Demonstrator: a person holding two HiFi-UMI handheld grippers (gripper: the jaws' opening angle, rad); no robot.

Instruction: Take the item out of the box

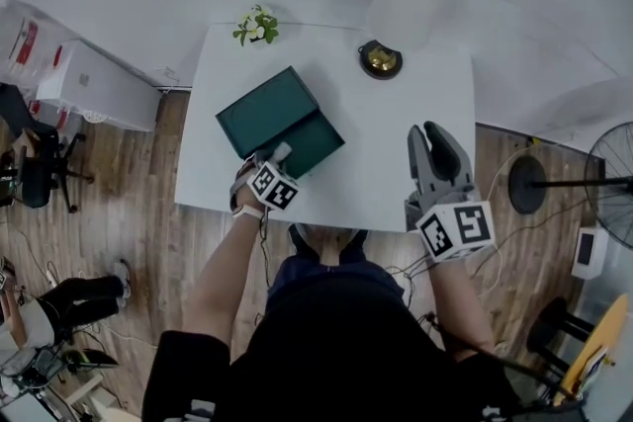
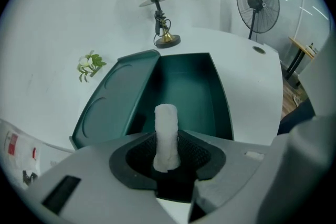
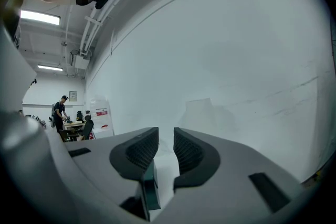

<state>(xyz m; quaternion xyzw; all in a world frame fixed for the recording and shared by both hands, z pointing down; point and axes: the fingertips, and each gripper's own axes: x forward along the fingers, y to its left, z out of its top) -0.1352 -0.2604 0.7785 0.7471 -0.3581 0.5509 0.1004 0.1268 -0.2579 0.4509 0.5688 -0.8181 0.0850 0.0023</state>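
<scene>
Our left gripper is clamped on a white roll, which stands up out of the pads toward 12 o'clock in the left gripper view. Beyond it lies the open green box, with the lid folded back toward 10 o'clock. On the table in the head view, box and roll sit at about 9 o'clock. Our right gripper hangs near 4 o'clock, its jaws a narrow gap apart with nothing between them.

We judge the grip to be the main risk. The pads seem to bite only the lower part of the roll, so the free length could swing or slide out if we tilt or jerk. The roll looks soft, and a harder squeeze might flatten it instead of securing it. A lift that drifts toward the near rim could snag the roll or drag the light box along the table, and nothing steadies the box.

We cannot see how much of the roll sits behind the pads, nor whether its lower end is clear of the box, since the gripper body covers that edge. The near part of the box floor is hidden too. In the head view the roll is too small to separate from the jaws. A dark green sliver low between the right jaws is unclear; we cannot tell what it is
</scene>
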